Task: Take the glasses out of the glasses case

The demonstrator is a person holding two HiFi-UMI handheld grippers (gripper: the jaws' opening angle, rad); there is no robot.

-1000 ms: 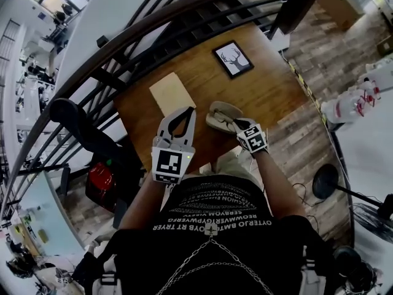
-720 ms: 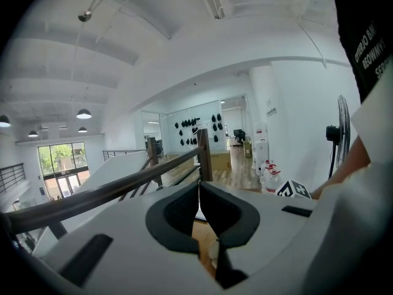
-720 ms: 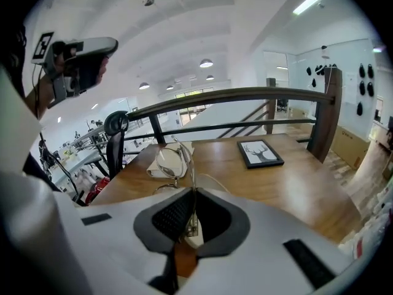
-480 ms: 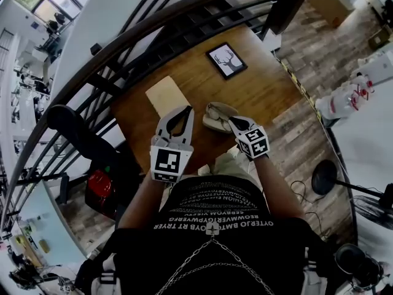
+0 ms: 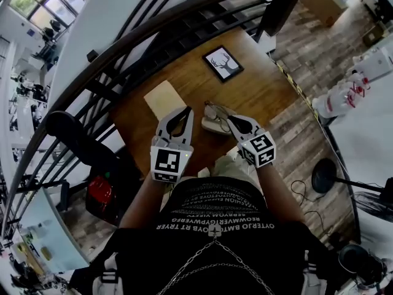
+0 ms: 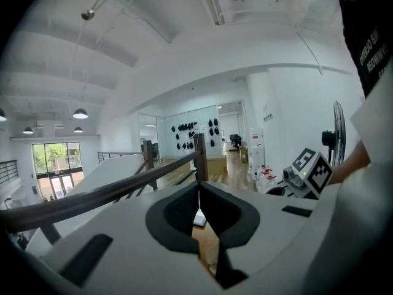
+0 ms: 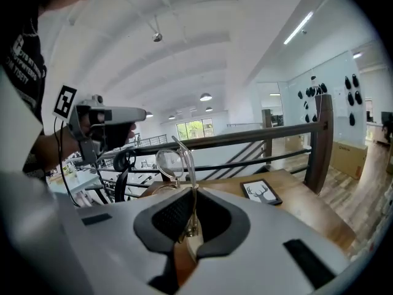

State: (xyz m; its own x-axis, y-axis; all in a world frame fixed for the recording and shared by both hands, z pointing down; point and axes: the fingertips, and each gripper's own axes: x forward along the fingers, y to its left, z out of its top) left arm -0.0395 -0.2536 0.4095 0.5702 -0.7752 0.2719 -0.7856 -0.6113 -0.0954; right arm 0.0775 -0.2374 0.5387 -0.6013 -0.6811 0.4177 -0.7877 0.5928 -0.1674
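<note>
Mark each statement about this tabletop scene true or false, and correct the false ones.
1. The right gripper is shut on the glasses. True.
2. The left gripper holds the glasses case. False: its jaws are together on nothing, and the glasses case lies on the wooden table.
3. A framed deer picture lies on the wooden table. True.
4. The pale tan pad lies on the floor. False: it lies on the wooden table, to the left of the glasses case in the head view.
</note>
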